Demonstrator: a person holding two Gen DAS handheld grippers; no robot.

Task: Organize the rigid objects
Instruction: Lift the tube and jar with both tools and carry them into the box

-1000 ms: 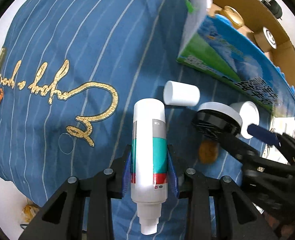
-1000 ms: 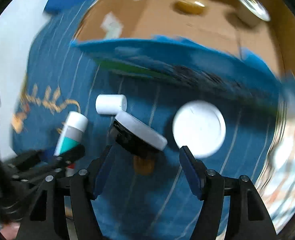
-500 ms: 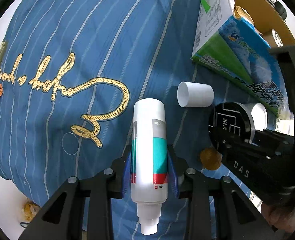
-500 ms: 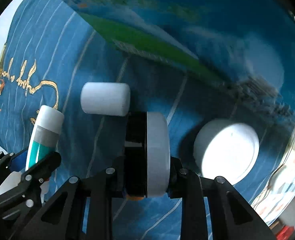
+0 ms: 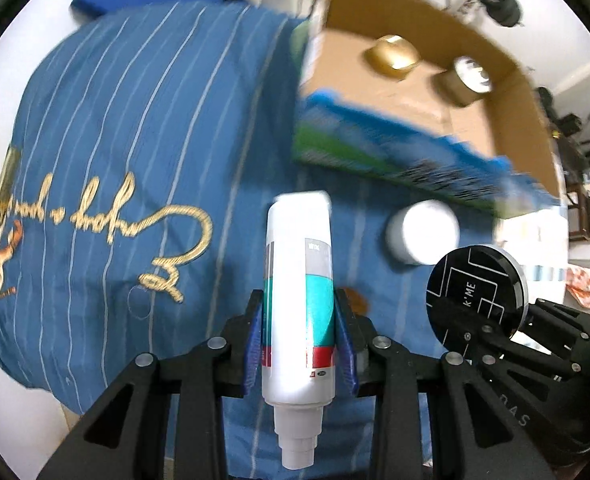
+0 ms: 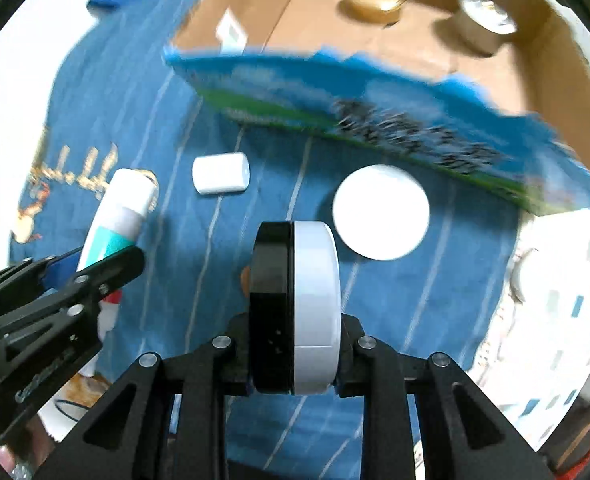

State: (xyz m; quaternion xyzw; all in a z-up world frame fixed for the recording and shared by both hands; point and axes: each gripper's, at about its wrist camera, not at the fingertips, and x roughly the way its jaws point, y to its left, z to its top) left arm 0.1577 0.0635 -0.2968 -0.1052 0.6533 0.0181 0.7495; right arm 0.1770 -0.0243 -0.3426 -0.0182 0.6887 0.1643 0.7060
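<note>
Both grippers are loaded above the blue cloth [image 6: 143, 92]: left gripper [image 5: 299, 330] clamps the white bottle [image 5: 298, 300], right gripper [image 6: 295, 344] clamps the round compact [image 6: 295, 312]. Cardboard box [image 6: 395, 36] wall stands ahead.

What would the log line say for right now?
left gripper: shut on white bottle | right gripper: shut on round compact | cardboard box: ahead, open

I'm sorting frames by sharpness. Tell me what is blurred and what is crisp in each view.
Left wrist view: the bottle in the left gripper is crisp; the carton and box are smeared. Right wrist view: the compact in the right gripper is sharp; carton and cloth blur.
</note>
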